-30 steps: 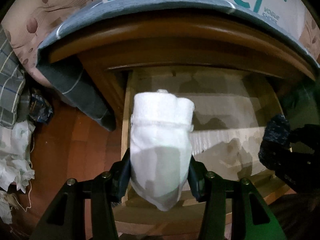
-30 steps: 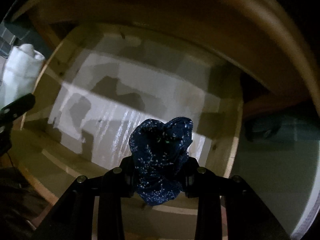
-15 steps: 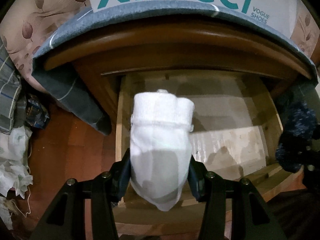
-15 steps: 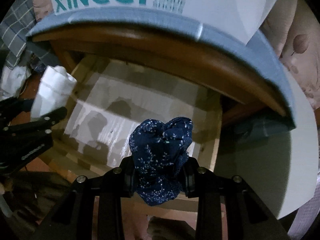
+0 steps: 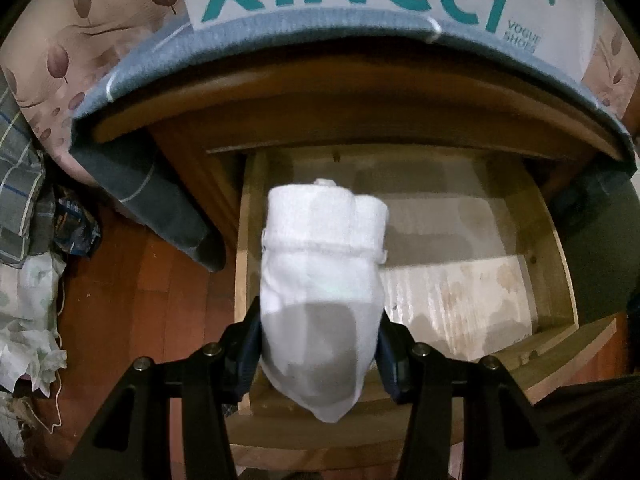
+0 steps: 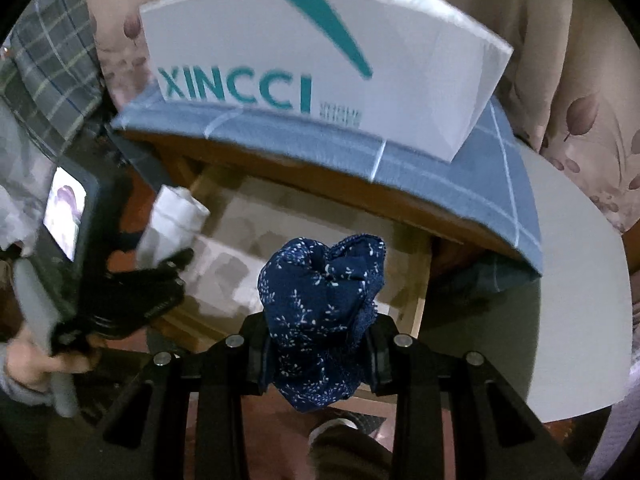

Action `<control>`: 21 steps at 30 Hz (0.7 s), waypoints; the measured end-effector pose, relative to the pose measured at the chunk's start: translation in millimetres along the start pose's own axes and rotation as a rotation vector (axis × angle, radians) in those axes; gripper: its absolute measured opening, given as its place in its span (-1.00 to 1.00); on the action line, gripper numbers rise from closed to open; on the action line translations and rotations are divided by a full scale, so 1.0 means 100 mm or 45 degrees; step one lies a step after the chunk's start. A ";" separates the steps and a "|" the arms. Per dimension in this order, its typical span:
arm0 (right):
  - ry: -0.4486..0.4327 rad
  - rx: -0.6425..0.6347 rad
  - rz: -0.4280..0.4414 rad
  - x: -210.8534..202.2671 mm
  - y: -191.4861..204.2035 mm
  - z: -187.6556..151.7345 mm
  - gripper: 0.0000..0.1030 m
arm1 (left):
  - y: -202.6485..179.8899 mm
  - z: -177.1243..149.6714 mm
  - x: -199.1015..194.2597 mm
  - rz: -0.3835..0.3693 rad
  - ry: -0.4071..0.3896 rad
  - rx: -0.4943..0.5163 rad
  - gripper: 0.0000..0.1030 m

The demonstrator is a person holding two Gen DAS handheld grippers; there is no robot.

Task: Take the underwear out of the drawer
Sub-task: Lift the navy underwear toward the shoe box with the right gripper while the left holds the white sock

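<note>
My left gripper (image 5: pixel 320 344) is shut on a rolled white underwear (image 5: pixel 322 276), held above the left side of the open wooden drawer (image 5: pixel 460 304). In the right wrist view, my right gripper (image 6: pixel 320 356) is shut on a bundled dark blue underwear with small white flowers (image 6: pixel 322 312), well above the drawer (image 6: pixel 416 292). The drawer's pale lined bottom shows bare. The left gripper (image 6: pixel 160 280) with its white underwear (image 6: pixel 172 224) also appears at the left of the right wrist view, with a hand (image 6: pixel 28 356) on its handle.
A white shoe box with teal letters (image 6: pixel 320 68) sits on a blue checked cloth (image 6: pixel 480 184) over the cabinet top above the drawer. Clothes and crumpled paper (image 5: pixel 24 312) lie on the red-brown floor at left. A leaf-patterned fabric (image 6: pixel 580 80) is behind.
The right gripper has risen out of the drawer with the blue underwear, so the shoe box and cabinet top have come into its view. It has left the left wrist view. The left gripper stayed put.
</note>
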State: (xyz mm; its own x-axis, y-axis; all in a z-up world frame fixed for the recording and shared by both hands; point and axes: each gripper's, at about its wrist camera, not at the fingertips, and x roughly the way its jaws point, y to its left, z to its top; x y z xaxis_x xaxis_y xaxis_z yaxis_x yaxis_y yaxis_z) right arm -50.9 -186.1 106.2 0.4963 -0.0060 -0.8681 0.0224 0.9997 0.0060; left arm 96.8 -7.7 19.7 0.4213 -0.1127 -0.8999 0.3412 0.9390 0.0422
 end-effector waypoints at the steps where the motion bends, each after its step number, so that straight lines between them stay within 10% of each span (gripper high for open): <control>1: -0.014 0.017 0.017 -0.07 -0.04 0.05 -0.40 | 0.01 0.00 -0.01 0.007 -0.007 -0.004 -0.03; 12: -0.269 0.066 0.032 -0.92 -0.26 1.00 -0.39 | 0.07 0.03 -0.08 0.024 -0.044 -0.026 -0.03; 21: -0.332 0.032 -0.047 -0.84 -0.11 1.75 -0.39 | 0.10 0.05 -0.07 0.027 -0.042 -0.039 -0.03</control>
State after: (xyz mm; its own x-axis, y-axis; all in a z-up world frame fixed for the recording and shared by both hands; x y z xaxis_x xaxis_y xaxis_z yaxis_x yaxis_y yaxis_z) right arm 59.1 -200.4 265.7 0.7013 -0.0509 -0.7110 0.0645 0.9979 -0.0079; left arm 101.2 1.5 28.7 0.4555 -0.1029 -0.8842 0.3061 0.9508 0.0470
